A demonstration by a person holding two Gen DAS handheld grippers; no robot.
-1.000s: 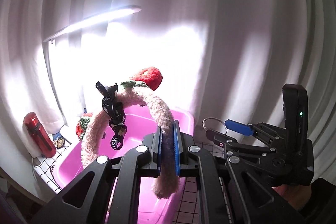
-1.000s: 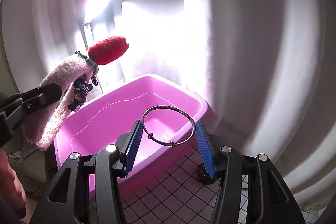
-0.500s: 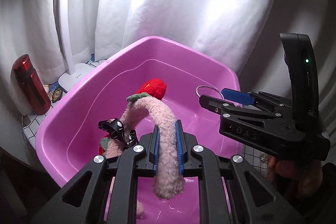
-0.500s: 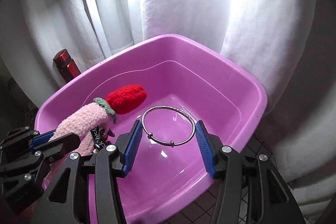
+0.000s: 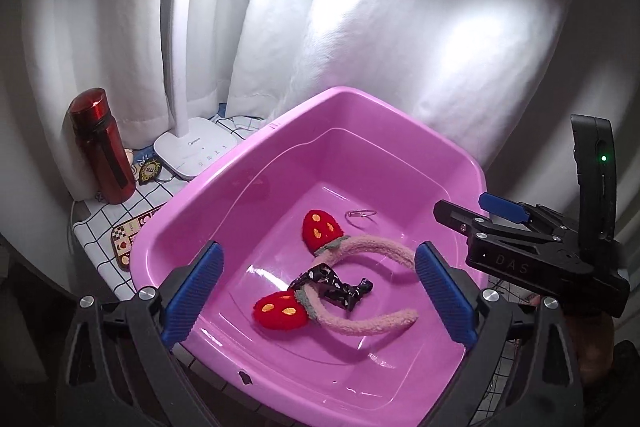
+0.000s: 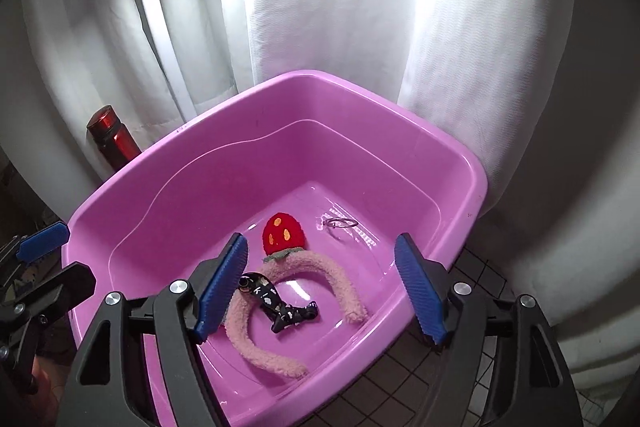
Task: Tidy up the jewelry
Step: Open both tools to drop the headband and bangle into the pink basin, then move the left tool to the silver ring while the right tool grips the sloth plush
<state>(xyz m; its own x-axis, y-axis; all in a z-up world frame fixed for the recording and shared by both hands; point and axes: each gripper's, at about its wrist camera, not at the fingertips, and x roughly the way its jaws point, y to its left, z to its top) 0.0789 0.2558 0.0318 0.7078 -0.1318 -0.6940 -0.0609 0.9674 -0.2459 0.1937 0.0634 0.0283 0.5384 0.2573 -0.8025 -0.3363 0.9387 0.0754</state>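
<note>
A fuzzy pink headband [image 5: 376, 247] [image 6: 320, 267] with two red strawberry ears and a black ribbon [image 5: 340, 285] lies loose on the floor of the pink tub [image 5: 340, 93] [image 6: 304, 77]. A thin silver bangle [image 5: 361, 213] [image 6: 341, 223] lies flat behind it. My left gripper [image 5: 317, 249] hovers over the tub's near side, its jaws opening wide with nothing pressed between them. My right gripper [image 6: 321, 239] hangs above the headband, jaws also opening and empty. Each gripper shows at the edge of the other's view.
A red bottle [image 5: 102, 147] and a white lamp base [image 5: 196, 147] stand on a checked cloth [image 5: 100, 219] left of the tub. White curtains hang close behind. Dark tiles [image 6: 400, 387] show at the tub's near right.
Both grippers sank toward the tub and opened. The left one let go of the headband and the right one let go of the bangle; both things now lie on the tub floor.
</note>
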